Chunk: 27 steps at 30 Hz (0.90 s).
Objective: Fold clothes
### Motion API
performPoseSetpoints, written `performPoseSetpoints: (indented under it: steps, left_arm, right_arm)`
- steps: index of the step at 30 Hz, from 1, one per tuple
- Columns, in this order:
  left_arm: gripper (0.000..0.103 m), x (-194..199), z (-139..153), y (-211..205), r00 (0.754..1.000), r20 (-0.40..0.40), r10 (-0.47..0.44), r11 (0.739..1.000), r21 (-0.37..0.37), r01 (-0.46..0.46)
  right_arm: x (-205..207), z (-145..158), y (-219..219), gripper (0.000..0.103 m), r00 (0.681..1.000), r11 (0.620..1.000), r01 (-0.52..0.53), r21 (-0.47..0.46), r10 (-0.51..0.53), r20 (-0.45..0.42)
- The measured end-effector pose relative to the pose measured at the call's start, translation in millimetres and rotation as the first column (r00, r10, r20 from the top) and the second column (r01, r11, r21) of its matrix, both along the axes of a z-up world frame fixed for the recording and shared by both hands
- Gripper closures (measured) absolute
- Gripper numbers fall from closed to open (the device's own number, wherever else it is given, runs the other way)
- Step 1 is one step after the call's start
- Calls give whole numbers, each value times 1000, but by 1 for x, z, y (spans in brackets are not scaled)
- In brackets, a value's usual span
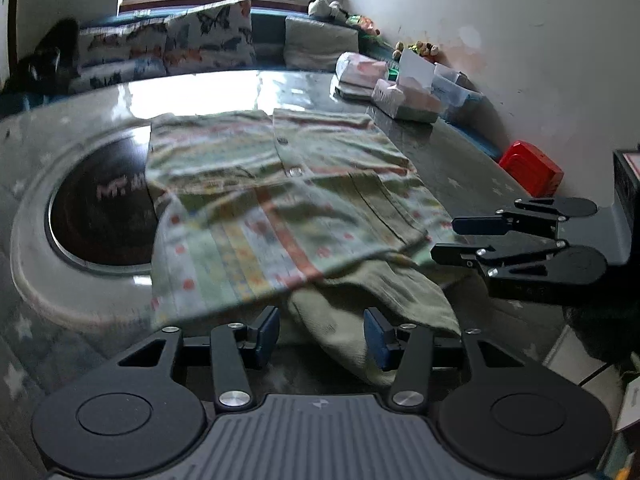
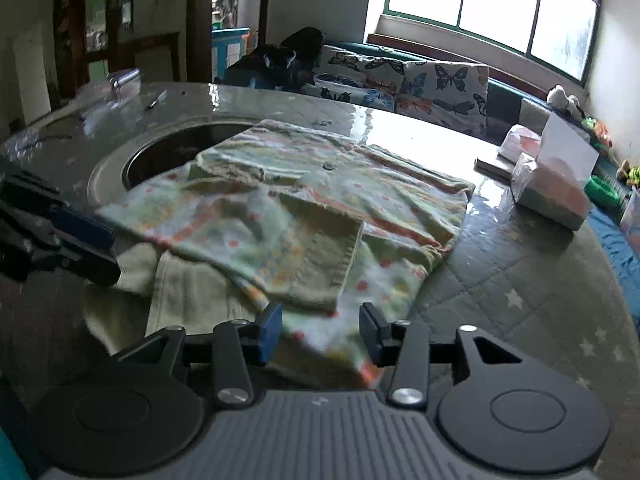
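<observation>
A pale green shirt [image 1: 256, 184] with dotted stripes and buttons lies folded on the table, its near part doubled over itself [image 2: 296, 240]. A plain olive piece of cloth [image 1: 372, 292] sticks out from under its near edge [image 2: 188, 296]. My left gripper [image 1: 322, 334] is open at that near edge, with the olive cloth lying loose between its blue pads [image 1: 378, 332]. My right gripper [image 2: 320, 334] is open too, over the patterned hem. Each gripper shows in the other's view: the right one [image 1: 444, 239] beside the shirt's right side, the left one [image 2: 112, 252] beside its left.
The table [image 2: 500, 280] has a grey quilted cover with stars and a round dark recess [image 1: 100, 208] partly under the shirt. Tissue boxes and packets [image 1: 404, 96] crowd the far right corner. A red box [image 1: 530, 168] sits lower by the wall. Butterfly cushions [image 2: 440, 84] line the far bench.
</observation>
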<state>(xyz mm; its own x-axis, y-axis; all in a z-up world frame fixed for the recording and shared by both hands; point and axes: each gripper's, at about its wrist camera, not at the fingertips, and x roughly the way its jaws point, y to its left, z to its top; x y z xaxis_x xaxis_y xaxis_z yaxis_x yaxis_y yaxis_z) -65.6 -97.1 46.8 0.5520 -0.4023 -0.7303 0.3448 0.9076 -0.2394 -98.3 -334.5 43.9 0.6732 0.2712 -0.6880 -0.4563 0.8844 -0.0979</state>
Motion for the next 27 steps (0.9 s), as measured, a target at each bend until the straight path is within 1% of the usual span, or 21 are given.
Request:
performPoseSetpoints:
  steps: [4,7,9,11,12,14,17,18,20,22,25,26,27]
  left_arm:
    - [55,-2,-6,-3,999,-47,5,1000,-8,-5]
    - [70,-1,-10,-4,996,-87,-4,1000,-29,1]
    - [74,0,-11,-5,995,-102,-7,999,-42,3]
    - [83,2,-9,-5,995,-96,-10,999,-54,5]
    - [84,2,-7,-5,996,-92,-12,998,-62,6]
    - [88,5,-2,-4,997,-78,-9,997,-76,3]
    - [89,14,9,1,998,-55,8,993,-114,-15]
    - [90,18,13,4,999,-48,15,991,-130,-21]
    - [90,27,20,6,999,-35,25,988,-148,-30]
    - [90,37,24,8,999,-33,31,986,-164,-36]
    - [90,48,24,7,999,-40,28,984,-177,-35]
    - [90,51,24,8,999,-43,27,983,-179,-34]
    - [90,53,23,9,999,-44,23,983,-180,-31]
  right_arm:
    - [-14,-1,-1,59,1000,999,-25,-28,25,7]
    - [-24,-2,-3,58,999,998,-42,-45,43,8]
    - [-30,-2,-2,57,998,996,-62,-57,62,8]
    - [-34,-5,0,54,996,994,-84,-68,84,3]
    - [-37,-6,1,52,995,993,-95,-73,95,0]
    - [-39,-9,4,52,993,990,-120,-80,120,-4]
    - [-42,-12,11,50,986,983,-164,-86,164,0]
    - [-42,-12,14,46,984,981,-175,-86,177,9]
    - [-40,-11,20,43,980,977,-193,-89,197,31]
    - [-38,-10,26,43,976,974,-205,-93,211,59]
    - [-28,-10,35,44,972,974,-213,-70,219,81]
    - [-24,-10,37,45,971,975,-216,-59,220,87]
    - [-19,-9,38,50,973,976,-214,-41,217,81]
